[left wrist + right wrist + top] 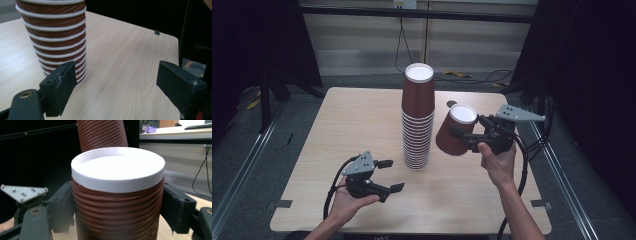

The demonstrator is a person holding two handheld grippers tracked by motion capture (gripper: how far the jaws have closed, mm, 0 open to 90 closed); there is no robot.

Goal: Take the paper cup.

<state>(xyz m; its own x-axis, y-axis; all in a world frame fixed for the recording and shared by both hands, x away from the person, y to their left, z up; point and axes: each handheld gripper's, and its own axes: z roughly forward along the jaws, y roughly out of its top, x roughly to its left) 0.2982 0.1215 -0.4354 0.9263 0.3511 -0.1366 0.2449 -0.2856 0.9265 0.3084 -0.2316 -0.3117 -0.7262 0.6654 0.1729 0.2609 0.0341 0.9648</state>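
In the left gripper view the top edge cuts off the cup stack (pixel 53 37), so its upper cups go unseen, and the left hand-held gripper (pixel 117 87) has one black jaw covering the stack's lowest rims while the other jaw runs off the bottom right corner. In the right gripper view the held cup (pixel 117 212) hides most of the bench (pixel 166 230), its wider end is lost below the frame, and only a strip of the stack rises behind it before the top edge cuts it. In the high view the person's forearms leave the bottom edge, and the surroundings at both sides are too dark to make out.
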